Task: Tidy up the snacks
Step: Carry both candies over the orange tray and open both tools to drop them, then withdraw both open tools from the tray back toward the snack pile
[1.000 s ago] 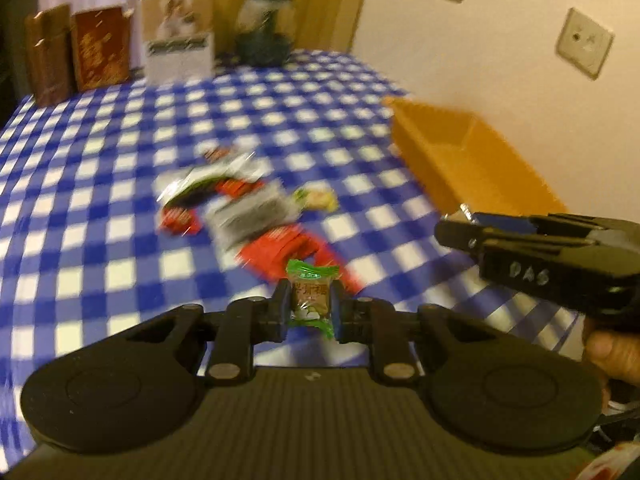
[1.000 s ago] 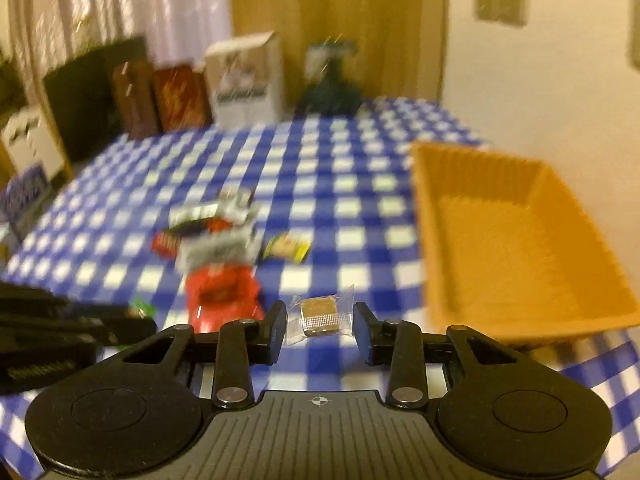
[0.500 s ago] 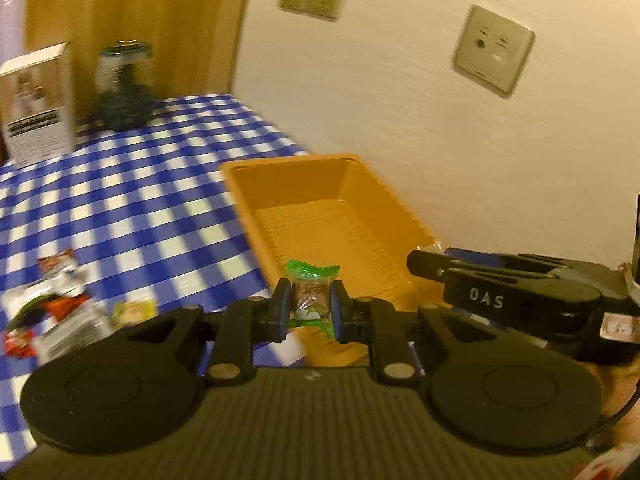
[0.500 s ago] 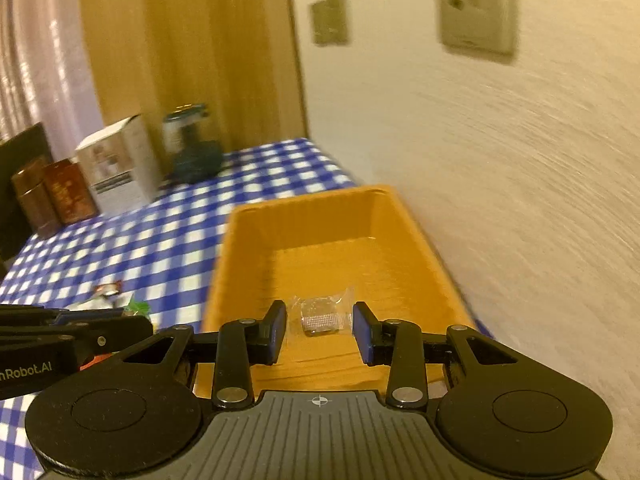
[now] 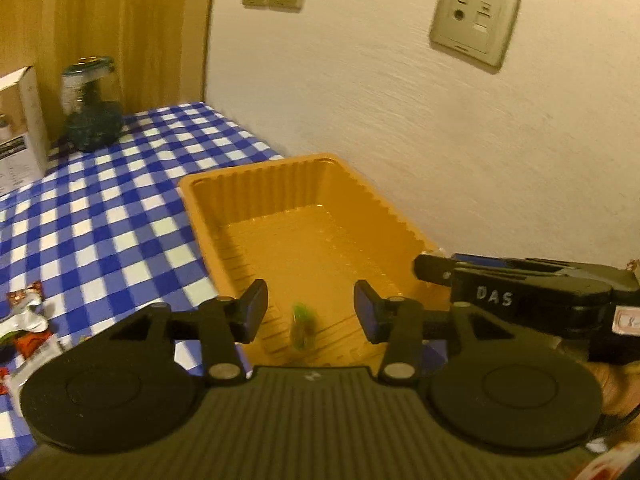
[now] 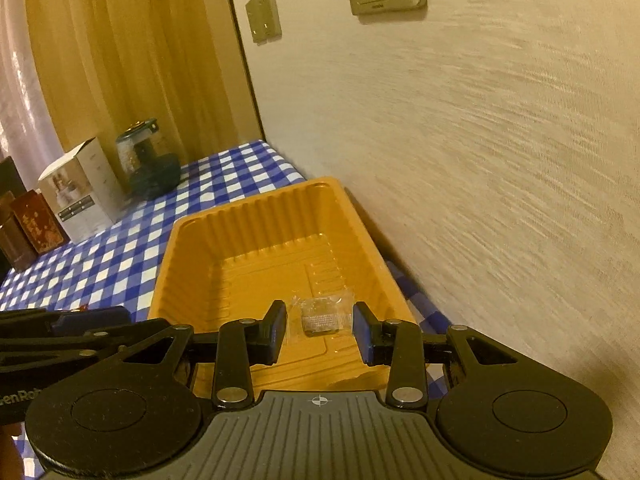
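Observation:
Both grippers hang over the near end of the orange tray (image 5: 200, 216), which stands against the wall. My left gripper (image 5: 310, 292) has its jaws opening. The green-wrapped snack (image 5: 302, 326) is free of the pads, a blur below them over the tray floor. My right gripper (image 6: 319, 308) is shut on a clear-wrapped brown snack (image 6: 322, 318) above the tray (image 6: 168, 256). Each gripper shows in the other's view: the right gripper (image 5: 424, 268) at the tray's near right corner, the left gripper (image 6: 120, 314) by its near left edge.
The wall runs close along the tray's right side, with sockets (image 5: 474, 20) above. A pile of loose snacks (image 5: 24, 328) lies on the blue checked cloth to the left. A glass jar (image 5: 94, 104), a white box (image 6: 80, 192) and brown boxes (image 6: 32, 228) stand at the far end.
Both grippers swung right from the snack pile to above the tray. The left jaws have parted and the green snack has dropped out of them. The right grip is unchanged.

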`<state>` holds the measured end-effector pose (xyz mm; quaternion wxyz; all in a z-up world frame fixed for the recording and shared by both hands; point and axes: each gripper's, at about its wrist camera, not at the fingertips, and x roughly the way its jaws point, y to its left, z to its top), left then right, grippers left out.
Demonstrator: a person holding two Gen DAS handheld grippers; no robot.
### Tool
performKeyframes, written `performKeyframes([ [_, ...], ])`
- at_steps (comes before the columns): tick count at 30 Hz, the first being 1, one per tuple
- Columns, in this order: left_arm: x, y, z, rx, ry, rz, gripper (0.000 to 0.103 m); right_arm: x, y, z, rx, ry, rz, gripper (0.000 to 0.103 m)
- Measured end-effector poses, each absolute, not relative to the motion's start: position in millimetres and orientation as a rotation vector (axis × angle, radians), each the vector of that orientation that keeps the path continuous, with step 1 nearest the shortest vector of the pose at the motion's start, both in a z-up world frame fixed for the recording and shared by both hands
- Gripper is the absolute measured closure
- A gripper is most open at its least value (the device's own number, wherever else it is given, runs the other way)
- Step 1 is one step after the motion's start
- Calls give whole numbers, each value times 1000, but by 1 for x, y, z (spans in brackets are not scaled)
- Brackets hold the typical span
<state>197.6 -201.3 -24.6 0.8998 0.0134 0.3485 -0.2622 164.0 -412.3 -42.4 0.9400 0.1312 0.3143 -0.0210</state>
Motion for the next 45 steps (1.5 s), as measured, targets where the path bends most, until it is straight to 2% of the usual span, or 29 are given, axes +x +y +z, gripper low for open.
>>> performKeyframes([
  [17, 184, -134, -26, -40, 761, -388, 59, 181, -394, -43, 279, 627, -5, 66],
  [19, 182, -127, -26, -49, 760, -377, 59, 184, -394, -43, 302, 619, 10, 56],
  [20, 181, -124, -26, -52, 760, -371, 59, 185, -395, -44, 317, 620, 7, 37],
  [21, 180, -120, -27, -54, 760, -362, 59, 184, -397, -45, 335, 617, 0, 26],
  [31, 155, -77, -37, -69, 789, -256, 58, 155, -390, -40, 335, 619, -4, 26],
  [45, 102, -15, -31, -125, 817, -131, 55, 104, -329, -14, 292, 615, 109, 26],
])
